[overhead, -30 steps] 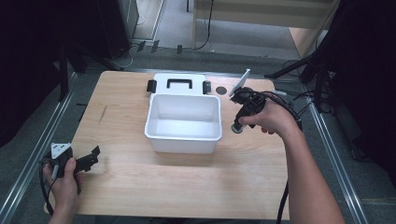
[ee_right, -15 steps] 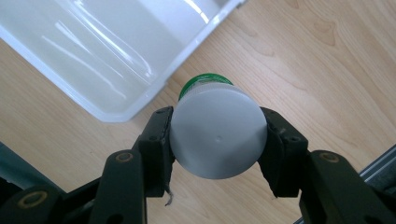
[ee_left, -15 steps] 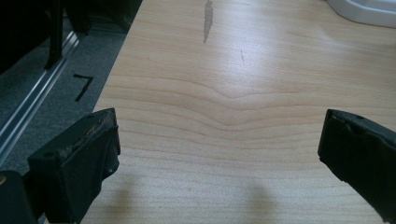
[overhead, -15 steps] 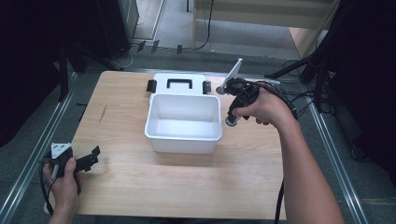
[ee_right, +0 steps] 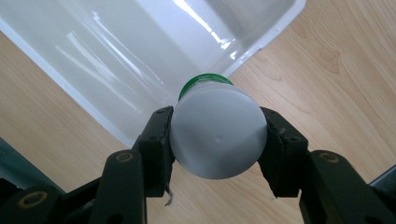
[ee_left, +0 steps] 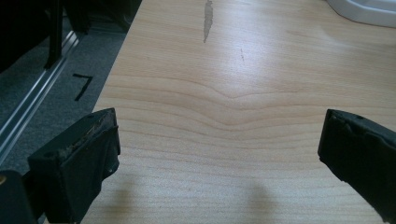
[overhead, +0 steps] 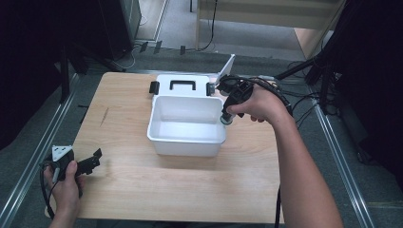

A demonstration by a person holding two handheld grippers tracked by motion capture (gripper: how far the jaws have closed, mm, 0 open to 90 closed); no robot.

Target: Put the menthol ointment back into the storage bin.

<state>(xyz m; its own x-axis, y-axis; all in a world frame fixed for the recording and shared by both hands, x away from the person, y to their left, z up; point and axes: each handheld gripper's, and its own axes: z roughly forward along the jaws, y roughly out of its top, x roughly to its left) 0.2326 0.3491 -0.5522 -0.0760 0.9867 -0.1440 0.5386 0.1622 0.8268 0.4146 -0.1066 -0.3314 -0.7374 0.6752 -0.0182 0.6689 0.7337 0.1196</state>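
- While the right hand point(overhead: 256, 105) holds it at the far right of the table point(overhead: 142, 185), the right gripper point(overhead: 227, 118) points down at the right rim of the white bin point(overhead: 187, 126); jaws clamped on a small white bottle point(ee_right: 218, 135), one jaw each side
- Bottle has a green cap point(ee_right: 205, 83) at its far end, away from the gripper; cap end sits over the bin's rim, bare wood to the gripper's other side
- White lid point(overhead: 182, 86) with black handle lies flat just beyond the bin, black latches at its ends; right gripper is beside the lid's right end
- Left gripper point(overhead: 92, 160) in the left hand point(overhead: 64, 185) at the table's near left corner, well apart from the bin; jaws wide apart, nothing between them, bare wood ahead; bin edge point(ee_left: 364, 11) far ahead to its right
- Dark streak point(ee_left: 208, 18) on the wood ahead of the left gripper
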